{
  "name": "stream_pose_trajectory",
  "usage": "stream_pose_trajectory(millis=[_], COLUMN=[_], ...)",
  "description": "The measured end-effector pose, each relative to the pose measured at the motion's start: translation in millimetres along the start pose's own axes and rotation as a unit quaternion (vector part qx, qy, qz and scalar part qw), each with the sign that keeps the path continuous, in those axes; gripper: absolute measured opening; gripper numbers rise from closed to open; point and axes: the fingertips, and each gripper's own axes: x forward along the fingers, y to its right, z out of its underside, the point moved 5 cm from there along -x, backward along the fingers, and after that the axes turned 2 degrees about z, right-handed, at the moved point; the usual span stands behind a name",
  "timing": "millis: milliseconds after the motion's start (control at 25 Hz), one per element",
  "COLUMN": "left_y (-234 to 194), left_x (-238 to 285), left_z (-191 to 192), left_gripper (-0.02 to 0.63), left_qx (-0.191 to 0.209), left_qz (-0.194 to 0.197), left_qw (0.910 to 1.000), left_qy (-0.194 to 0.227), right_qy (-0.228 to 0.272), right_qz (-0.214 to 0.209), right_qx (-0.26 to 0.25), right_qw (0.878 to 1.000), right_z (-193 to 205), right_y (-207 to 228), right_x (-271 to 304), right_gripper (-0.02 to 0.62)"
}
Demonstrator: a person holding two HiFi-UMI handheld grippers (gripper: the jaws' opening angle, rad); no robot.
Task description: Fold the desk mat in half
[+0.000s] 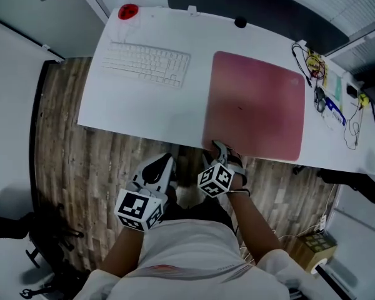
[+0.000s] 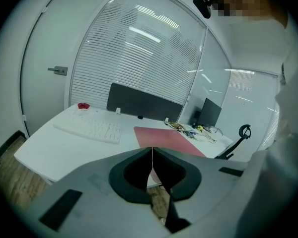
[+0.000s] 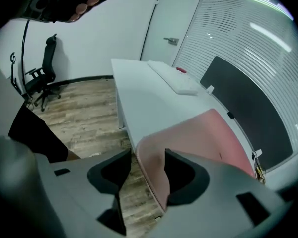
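My right hand-held gripper (image 1: 222, 149) (image 3: 148, 155) is at the front edge of the tabletop (image 1: 144, 108), its jaws apart, and the near left corner of the mat (image 1: 256, 105) (image 3: 208, 133) runs in between them; the right gripper view shows a gap beside the left jaw, so neither pad clamps the corner. The mat is pink and lies flat and unfolded on the right half of the tabletop, its near edge along the front edge, and that corner sticks out a little past the edge over the wooden floor (image 1: 81, 161). My left hand-held gripper (image 1: 161, 166) (image 2: 152, 150) hangs in front of the tabletop, just left of the right one and clear of the mat, with its jaws together and only a thin line between the pads; nothing is held there. From the left gripper view the mat (image 2: 169, 139) shows beyond the closed tips. A white keyboard (image 1: 147, 64) lies on the left half of the tabletop, well apart from the mat, and a small red thing (image 1: 129, 11) sits at the far left corner. A tangle of cables (image 1: 319, 74) lies by the right end, just beside the mat's far right corner. A dark panel (image 2: 144, 103) stands along the back of the tabletop, and a black chair (image 3: 42, 76) stands off by the wall
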Motion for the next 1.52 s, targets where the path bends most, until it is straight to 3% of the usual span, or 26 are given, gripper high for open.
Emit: stream_pose_trajectory(millis=[360, 440, 480, 720, 840, 1080, 1520], left_y=[-7, -8, -9, -2, 5, 37, 126], left_x=[5, 6, 6, 5, 6, 21, 60], left_z=[-6, -10, -12, -22, -27, -39, -53], left_gripper=[0.017, 0.017, 0.017, 0.017, 0.017, 0.017, 0.017], left_qx=[0.009, 0.012, 0.013, 0.027, 0.034, 0.058, 0.107], left_qz=[0.017, 0.019, 0.021, 0.030, 0.035, 0.065, 0.124], left_qw=[0.9998, 0.9997, 0.9997, 0.9992, 0.9988, 0.9962, 0.9865], left_qy=[-0.008, -0.006, -0.005, -0.004, -0.004, -0.003, -0.001], right_qy=[0.018, 0.027, 0.028, 0.021, 0.036, 0.074, 0.078], right_qz=[0.008, 0.023, 0.028, -0.016, -0.018, 0.046, 0.136], right_qx=[0.018, 0.040, 0.049, 0.078, 0.096, 0.158, 0.243], right_qw=[1.000, 0.999, 0.998, 0.997, 0.995, 0.984, 0.957], right_z=[-6, -9, -10, -8, -6, 12, 105], right_y=[12, 19, 21, 15, 14, 47, 114], right_x=[-15, -18, -17, -10, -18, -51, -108], right_gripper=[0.199, 0.097, 0.077, 0.075, 0.067, 0.063, 0.063])
